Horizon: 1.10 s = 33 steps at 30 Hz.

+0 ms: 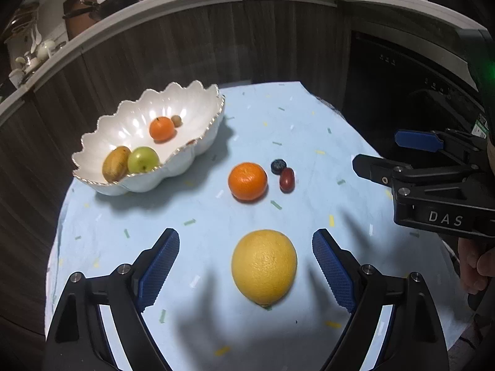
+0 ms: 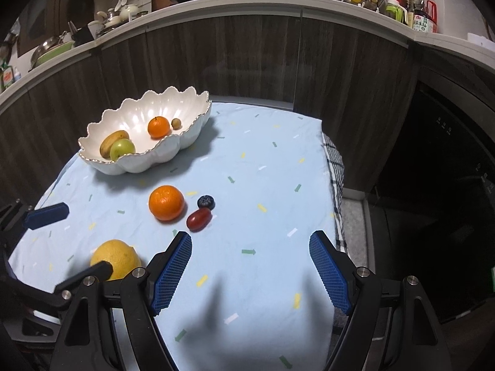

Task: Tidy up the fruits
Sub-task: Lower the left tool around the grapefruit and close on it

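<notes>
A yellow lemon (image 1: 264, 267) lies on the blue tablecloth between the open fingers of my left gripper (image 1: 246, 247), which hovers over it; it also shows in the right wrist view (image 2: 115, 258). An orange (image 1: 247, 181), a blueberry (image 1: 278, 166) and a red date (image 1: 287, 180) lie further back. The white scalloped bowl (image 1: 198, 142) holds a tangerine (image 1: 161, 128), a kiwi (image 1: 116, 164), a green fruit (image 1: 143, 159) and a small brown fruit (image 1: 176, 120). My right gripper (image 2: 250, 247) is open and empty over bare cloth.
The table (image 2: 263, 185) is small with rounded edges; a checked cloth (image 2: 335, 167) hangs off its right side. Dark wood cabinets (image 2: 247, 52) stand close behind and a dark appliance (image 2: 448, 185) at the right. My right gripper body (image 1: 433, 185) shows in the left wrist view.
</notes>
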Motion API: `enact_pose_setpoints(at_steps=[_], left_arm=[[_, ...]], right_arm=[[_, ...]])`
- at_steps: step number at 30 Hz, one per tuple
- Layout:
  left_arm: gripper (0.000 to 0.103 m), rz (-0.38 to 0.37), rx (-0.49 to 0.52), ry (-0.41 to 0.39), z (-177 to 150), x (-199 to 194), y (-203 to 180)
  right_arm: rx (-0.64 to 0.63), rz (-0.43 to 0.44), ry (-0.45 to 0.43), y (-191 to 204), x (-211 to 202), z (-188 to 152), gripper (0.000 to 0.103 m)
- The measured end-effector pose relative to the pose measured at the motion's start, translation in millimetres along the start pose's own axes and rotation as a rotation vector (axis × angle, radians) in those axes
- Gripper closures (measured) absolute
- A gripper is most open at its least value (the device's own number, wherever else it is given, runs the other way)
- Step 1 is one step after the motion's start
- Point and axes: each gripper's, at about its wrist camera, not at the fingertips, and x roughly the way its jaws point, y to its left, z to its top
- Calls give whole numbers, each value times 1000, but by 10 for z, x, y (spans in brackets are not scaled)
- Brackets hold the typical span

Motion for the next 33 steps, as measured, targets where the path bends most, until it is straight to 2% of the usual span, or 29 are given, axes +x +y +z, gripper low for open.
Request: enact_pose_setpoints(at_steps=[4, 9, 14, 18, 27, 33], left_arm=[[22, -14, 4, 28, -37, 108, -34], [24, -26, 7, 49, -81, 212, -68], [35, -41, 11, 79, -120, 329, -98], [48, -56, 9, 109, -156, 424, -111], [50, -67, 9, 103, -162, 420, -83], [50, -37, -27, 101, -102, 427, 86]], right_arm=[[-2, 1, 2, 0, 25, -37, 24], [15, 6, 12, -9, 73, -72, 24], [21, 10, 23, -9, 130, -101, 24], [14, 9, 30, 0, 157, -108, 24], [14, 12, 37, 55, 225, -75, 24], [7, 20, 41, 167, 354, 27, 24]])
